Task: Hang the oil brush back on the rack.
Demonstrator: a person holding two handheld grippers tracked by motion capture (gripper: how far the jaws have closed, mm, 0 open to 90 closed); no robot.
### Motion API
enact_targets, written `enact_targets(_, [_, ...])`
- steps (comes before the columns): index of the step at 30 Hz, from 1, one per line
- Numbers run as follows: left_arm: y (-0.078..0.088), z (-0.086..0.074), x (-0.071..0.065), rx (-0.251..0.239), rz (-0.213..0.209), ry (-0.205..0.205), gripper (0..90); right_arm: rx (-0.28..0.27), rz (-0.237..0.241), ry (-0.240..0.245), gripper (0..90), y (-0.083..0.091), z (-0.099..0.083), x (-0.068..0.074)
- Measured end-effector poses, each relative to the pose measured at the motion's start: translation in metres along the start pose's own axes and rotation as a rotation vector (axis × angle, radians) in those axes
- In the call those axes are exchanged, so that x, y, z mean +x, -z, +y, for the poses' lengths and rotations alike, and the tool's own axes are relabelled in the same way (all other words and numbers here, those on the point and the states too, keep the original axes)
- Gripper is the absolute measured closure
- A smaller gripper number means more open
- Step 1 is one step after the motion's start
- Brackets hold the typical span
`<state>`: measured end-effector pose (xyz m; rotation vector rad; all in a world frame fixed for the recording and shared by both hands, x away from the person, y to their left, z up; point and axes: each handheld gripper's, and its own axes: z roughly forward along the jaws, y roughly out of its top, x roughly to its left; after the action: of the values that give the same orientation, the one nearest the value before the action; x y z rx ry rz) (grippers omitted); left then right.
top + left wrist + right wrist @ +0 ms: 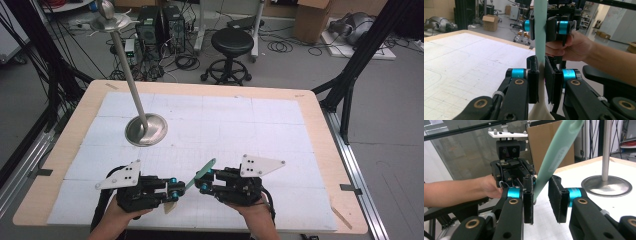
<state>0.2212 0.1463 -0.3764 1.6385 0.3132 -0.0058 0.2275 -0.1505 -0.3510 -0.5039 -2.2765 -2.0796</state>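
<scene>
object: long flat mint-green plastic spatula point(201, 173) being held in the air between the grippers, above white gridded table point(280, 125) | left gripper point(173, 193) pinching its cream end | right gripper point(202, 186) not gripping, jaws standing slightly apart around the green blade | handling: looking light, stiff, smooth-slippery; gripping flat faces mid-blade seems best

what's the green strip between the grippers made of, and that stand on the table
The green strip looks like matte plastic: an even mint colour, smooth, with faint moulded lettering, and a cream end beyond the left gripper's jaws. It could be silicone. The stand looks like brushed steel: a silvery round base and pole with soft reflections.
</scene>
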Motion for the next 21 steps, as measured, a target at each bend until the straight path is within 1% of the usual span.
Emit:
enact_targets(6, [-0.002,-0.001,0.000,0.014,0.004,0.001,81.2,0.030,0.005,-0.018,78.1,-0.002,0.004,0.002])
enact_targets(7, [-0.002,-0.001,0.000,0.016,0.001,-0.001,81.0,0.044,0.009,-0.018,79.1,-0.004,0.006,0.004])
enact_targets(11, [-0.003,-0.002,-0.001,0.018,-0.008,-0.005,81.1,0.060,0.005,-0.020,79.7,-0.006,0.009,0.007])
enact_targets(14, [-0.002,-0.001,-0.001,0.021,-0.006,-0.004,80.3,0.072,0.002,-0.020,80.1,-0.007,0.012,0.008])
enact_targets(15, [0.000,-0.001,0.000,0.019,-0.004,0.000,78.2,0.084,0.001,-0.008,80.2,-0.007,0.013,0.009])
enact_targets(18, [0.002,0.000,0.001,0.013,0.004,0.006,68.0,0.086,-0.004,-0.003,80.5,-0.007,0.013,0.008])
enact_targets(19, [0.004,0.001,0.002,0.026,0.007,0.010,64.7,0.086,0.001,-0.008,80.6,-0.005,0.013,0.008])
enact_targets(21, [0.002,0.000,0.002,0.043,-0.007,0.018,59.2,0.082,0.020,-0.014,80.9,-0.005,0.014,0.007])
